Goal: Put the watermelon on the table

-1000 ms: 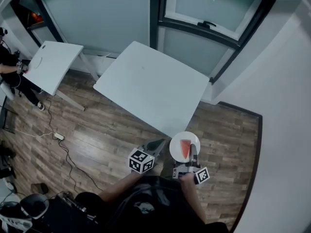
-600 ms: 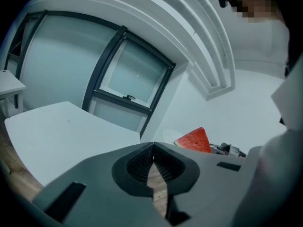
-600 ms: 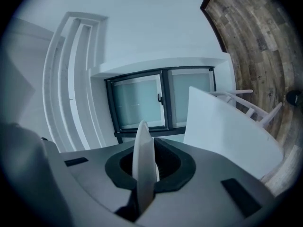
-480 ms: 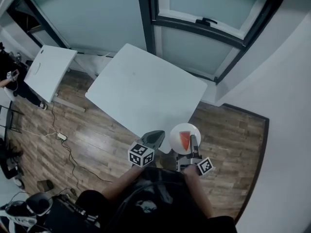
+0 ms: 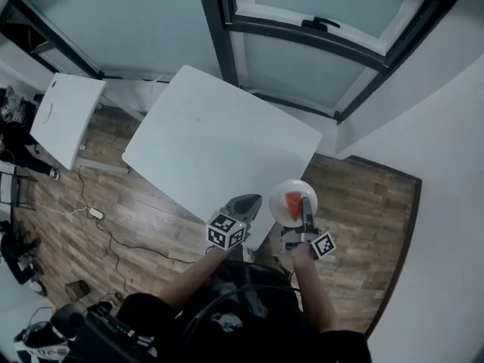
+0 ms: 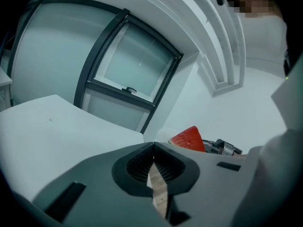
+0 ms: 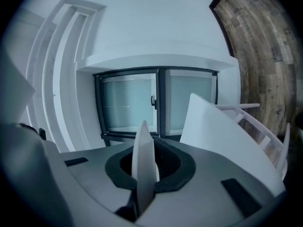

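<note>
left gripper view: the lower part of the watermelon [image 6: 189,139] is hidden behind the body of the left tongs [image 6: 154,156]. right gripper view: the plate [image 7: 143,160] shows edge-on only, so its upper face and the watermelon cannot be seen. head view: the counter's [image 5: 219,142] near corner is covered by the left tongs and the plate; a person [image 5: 13,138] is cut off by the left edge.

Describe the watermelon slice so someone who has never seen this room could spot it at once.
Find the large white table under the window; by its near edge the right gripper clamps the rim of a round white plate. On that plate lies the watermelon slice, a red wedge, the only bright colour among white and grey things.
</note>
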Action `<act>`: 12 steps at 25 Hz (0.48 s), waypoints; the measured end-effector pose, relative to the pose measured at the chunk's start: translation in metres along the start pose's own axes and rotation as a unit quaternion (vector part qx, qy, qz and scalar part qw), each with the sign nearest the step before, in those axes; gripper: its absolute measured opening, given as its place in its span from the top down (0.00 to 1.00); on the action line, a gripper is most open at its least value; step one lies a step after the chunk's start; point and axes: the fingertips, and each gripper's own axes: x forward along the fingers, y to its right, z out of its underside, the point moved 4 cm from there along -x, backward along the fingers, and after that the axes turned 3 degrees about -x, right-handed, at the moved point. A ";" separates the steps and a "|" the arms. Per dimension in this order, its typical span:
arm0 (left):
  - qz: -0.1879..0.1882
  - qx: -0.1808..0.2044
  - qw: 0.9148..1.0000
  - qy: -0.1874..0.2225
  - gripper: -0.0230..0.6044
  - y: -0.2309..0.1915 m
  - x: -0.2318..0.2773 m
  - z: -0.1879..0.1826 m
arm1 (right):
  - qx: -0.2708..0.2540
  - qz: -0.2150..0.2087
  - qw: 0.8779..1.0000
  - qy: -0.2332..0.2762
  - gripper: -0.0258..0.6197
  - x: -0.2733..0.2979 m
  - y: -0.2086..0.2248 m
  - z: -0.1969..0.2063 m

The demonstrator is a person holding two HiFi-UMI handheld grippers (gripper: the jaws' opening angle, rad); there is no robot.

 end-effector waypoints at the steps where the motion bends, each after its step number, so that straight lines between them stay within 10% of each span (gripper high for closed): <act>1: 0.005 0.003 1.000 -0.003 0.96 -0.006 0.009 -0.005 | -0.007 -0.002 1.000 -0.008 0.92 0.011 0.006 -0.002; 12: 0.040 0.018 0.998 -0.043 0.96 -0.068 0.122 -0.037 | -0.053 0.081 0.995 -0.004 0.92 0.118 0.104 -0.049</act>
